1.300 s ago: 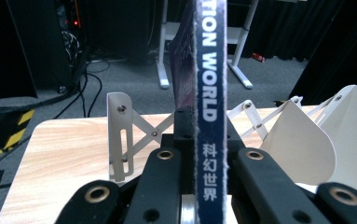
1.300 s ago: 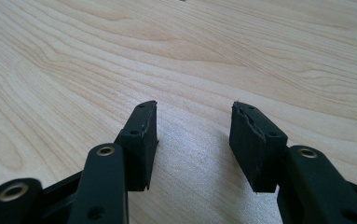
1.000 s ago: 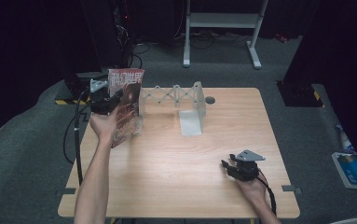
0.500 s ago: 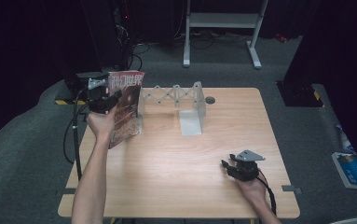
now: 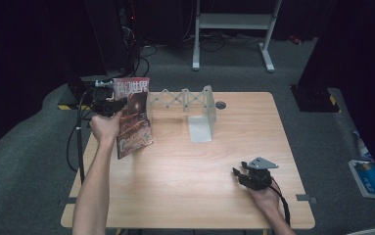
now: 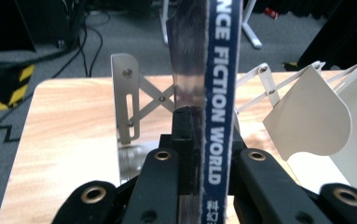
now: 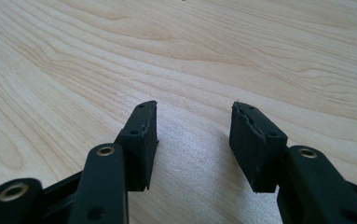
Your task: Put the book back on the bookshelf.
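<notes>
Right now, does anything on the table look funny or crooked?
Nothing is spilled or broken. The magazine hangs tilted above the table's left side, pinched by its spine in the left tongs, beside the white folding rack. The right tongs rest open on bare wood.
</notes>
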A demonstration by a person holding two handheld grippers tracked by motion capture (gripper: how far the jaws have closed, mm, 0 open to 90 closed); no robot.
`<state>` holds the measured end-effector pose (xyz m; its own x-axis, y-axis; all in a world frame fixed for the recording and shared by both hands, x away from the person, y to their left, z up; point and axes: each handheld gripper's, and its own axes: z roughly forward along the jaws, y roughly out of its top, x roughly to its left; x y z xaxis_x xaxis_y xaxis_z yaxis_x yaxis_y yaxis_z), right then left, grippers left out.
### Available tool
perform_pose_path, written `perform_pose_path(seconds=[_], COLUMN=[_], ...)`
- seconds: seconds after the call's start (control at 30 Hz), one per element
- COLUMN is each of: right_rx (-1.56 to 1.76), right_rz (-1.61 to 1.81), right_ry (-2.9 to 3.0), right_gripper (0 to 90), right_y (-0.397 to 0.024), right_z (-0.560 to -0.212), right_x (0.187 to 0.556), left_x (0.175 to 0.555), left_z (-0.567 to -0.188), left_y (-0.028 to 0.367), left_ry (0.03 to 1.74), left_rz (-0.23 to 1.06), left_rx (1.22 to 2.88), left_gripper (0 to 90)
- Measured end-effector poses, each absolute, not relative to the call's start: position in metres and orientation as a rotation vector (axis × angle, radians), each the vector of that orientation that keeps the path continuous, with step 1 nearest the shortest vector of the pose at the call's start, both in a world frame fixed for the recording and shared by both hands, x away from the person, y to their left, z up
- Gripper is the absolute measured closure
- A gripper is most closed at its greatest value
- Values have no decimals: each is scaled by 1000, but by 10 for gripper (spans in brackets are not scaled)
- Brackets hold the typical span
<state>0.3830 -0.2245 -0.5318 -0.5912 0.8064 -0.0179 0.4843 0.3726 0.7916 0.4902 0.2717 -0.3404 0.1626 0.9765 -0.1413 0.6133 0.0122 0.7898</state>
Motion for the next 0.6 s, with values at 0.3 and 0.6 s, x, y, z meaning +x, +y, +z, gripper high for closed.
perform_pose_path(seconds=[0.3,0.6], right_rx=[1117,1122], right_rz=[1084,1083], right_ry=[2236,2235], right_gripper=[515,515], right_y=[-225,-225], right_z=[-532,-532], right_x=[383,383], left_x=[493,485], left_z=[-338,-331], left_y=[275,272], left_ry=[1588,1527], left_rz=[531,579], left_rx=[1756,1694], left_gripper=[831,838])
